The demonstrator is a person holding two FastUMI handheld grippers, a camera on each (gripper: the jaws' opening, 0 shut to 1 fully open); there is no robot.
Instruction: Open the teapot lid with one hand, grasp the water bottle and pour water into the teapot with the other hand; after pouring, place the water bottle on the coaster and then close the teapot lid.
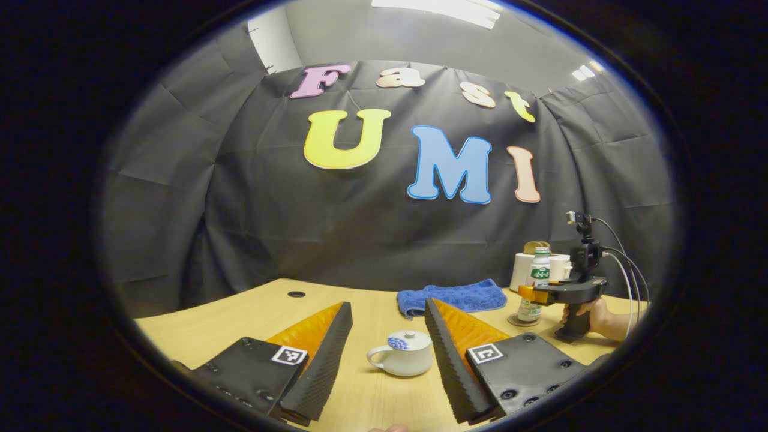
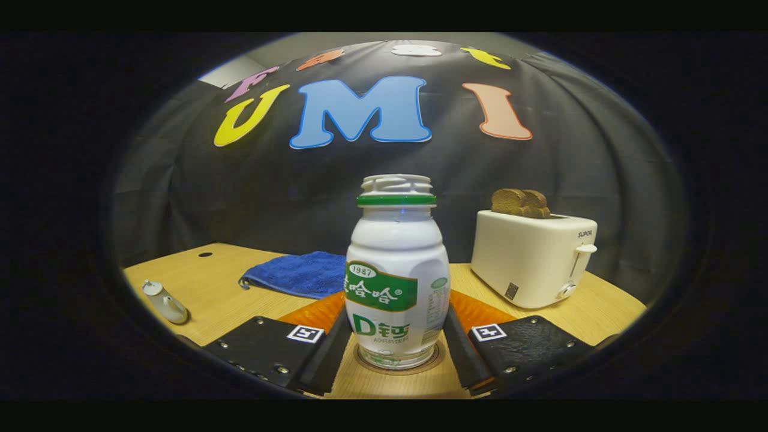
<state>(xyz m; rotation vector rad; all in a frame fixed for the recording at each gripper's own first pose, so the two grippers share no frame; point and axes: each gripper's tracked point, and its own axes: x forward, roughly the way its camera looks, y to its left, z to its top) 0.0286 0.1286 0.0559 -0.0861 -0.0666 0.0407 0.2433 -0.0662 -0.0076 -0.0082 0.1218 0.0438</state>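
Observation:
A small white teapot (image 1: 402, 354) with a blue pattern stands on the wooden table (image 1: 360, 396), its lid on. It sits just beyond my left gripper (image 1: 388, 309), which is open with nothing between its fingers. A white bottle (image 2: 396, 282) with a green label stands upright on a round coaster (image 2: 399, 367). My right gripper (image 2: 396, 327) is open; its fingers flank the bottle's lower sides very closely. In the left gripper view the right gripper (image 1: 534, 295), held by a hand (image 1: 600, 315), is at the bottle (image 1: 539, 273) at the far right. The teapot (image 2: 165, 303) is far left in the right gripper view.
A folded blue towel (image 1: 456, 296) (image 2: 300, 273) lies at the back of the table. A white toaster (image 2: 531, 258) with bread slices (image 2: 521, 203) stands right of the bottle. The black cloth wall closes off the back.

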